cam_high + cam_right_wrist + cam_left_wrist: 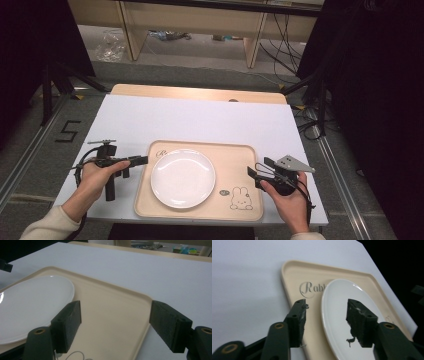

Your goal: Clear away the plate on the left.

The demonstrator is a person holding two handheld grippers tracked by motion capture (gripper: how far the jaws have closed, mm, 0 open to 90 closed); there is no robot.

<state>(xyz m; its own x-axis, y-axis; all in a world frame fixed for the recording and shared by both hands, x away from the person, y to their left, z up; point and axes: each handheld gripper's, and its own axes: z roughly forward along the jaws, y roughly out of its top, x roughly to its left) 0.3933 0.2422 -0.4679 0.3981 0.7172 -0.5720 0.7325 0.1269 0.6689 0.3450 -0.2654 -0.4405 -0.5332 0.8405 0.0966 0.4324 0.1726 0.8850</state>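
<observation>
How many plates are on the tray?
1. The white plate lies on the beige tray, toward its left side, beside the bunny drawing. Nothing looks hidden.

White-topped table [200, 120] with a pale wooden strip along its far edge. Grey floor [200, 70] beyond it, marked with a black "5" [67, 131] at left. Pale wooden furniture legs [131, 30] at the back, black cables [282, 35] beside them. Dark curtains [380, 100] flank both sides.

the plate [183, 178] sits on the tray [235, 160], left of its middle. my left gripper [142, 160] is beside the tray's left edge, my right gripper [251, 172] over its right edge.
</observation>
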